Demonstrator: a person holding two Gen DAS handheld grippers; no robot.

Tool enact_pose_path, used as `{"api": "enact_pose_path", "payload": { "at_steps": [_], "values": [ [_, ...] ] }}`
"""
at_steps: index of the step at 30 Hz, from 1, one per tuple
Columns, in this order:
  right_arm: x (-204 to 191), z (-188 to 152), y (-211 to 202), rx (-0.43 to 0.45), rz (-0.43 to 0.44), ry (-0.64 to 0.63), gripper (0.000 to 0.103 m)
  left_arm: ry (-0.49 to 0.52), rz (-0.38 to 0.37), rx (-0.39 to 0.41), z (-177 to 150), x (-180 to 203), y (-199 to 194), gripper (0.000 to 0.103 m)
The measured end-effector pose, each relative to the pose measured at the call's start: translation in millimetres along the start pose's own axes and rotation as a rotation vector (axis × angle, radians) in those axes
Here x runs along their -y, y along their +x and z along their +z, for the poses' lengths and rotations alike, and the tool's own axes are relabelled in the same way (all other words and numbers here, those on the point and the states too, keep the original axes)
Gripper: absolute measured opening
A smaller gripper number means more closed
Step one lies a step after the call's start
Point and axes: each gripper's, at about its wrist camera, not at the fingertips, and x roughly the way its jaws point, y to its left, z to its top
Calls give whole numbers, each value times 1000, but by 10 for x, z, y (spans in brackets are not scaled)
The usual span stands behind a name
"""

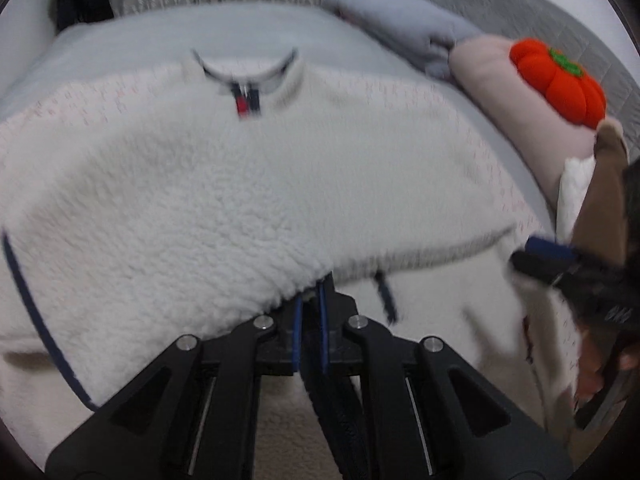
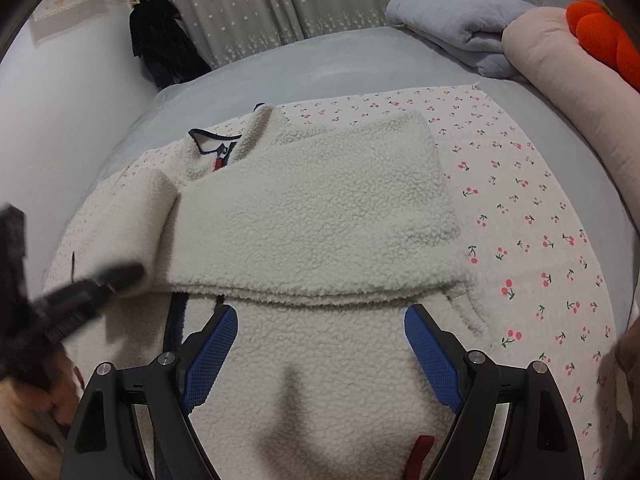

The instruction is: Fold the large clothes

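A: Item one, nearest the cameras?

B: Left hand-held gripper [image 1: 311, 300], black frame, blue pads. Jaws clenched on the edge of the white fleece jacket [image 1: 224, 184]; a fold of the fleece drapes over the fingertips. The view from this gripper is blurred.

A: And the other?

B: Right hand-held gripper [image 2: 320, 344], same make. Jaws spread wide, released, nothing between the blue pads [image 2: 212, 352]. It hangs over the lower part of the jacket [image 2: 312, 216]. A hand [image 2: 36, 400] shows at the left edge of the right wrist view, behind the blurred left gripper.

A: Entry for the garment itself?

B: White sherpa fleece, navy trim at collar and hem, a red tab below the collar. It lies on the cherry-print sheet [image 2: 520, 216], collar away from the cameras. One sleeve is folded across the chest; the layers overlap in a straight edge just beyond the right gripper's pads.

A: Beneath that?

B: A bed with a pale grey cover [image 2: 320, 64] under the sheet.

A: Farther back?

B: To the right, a pink bolster [image 2: 560, 92] bearing an orange pumpkin plush [image 1: 560, 84]; beside it a folded grey blanket [image 2: 460, 28]. Farthest, star-patterned grey curtains [image 2: 224, 4] and a dark garment [image 2: 160, 44] against the wall.
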Motion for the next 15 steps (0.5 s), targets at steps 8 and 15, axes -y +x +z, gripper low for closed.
{"api": "enact_pose_path", "payload": {
  "at_steps": [8,15],
  "values": [
    [-80,-43,77,-20,-9,-31,87,-76,-116,-22,-265,-130,-122,28],
    [-134,-47,34,-9,-11,-51,87,-94,-96,96,-464,-297,-669,69]
  ]
}}
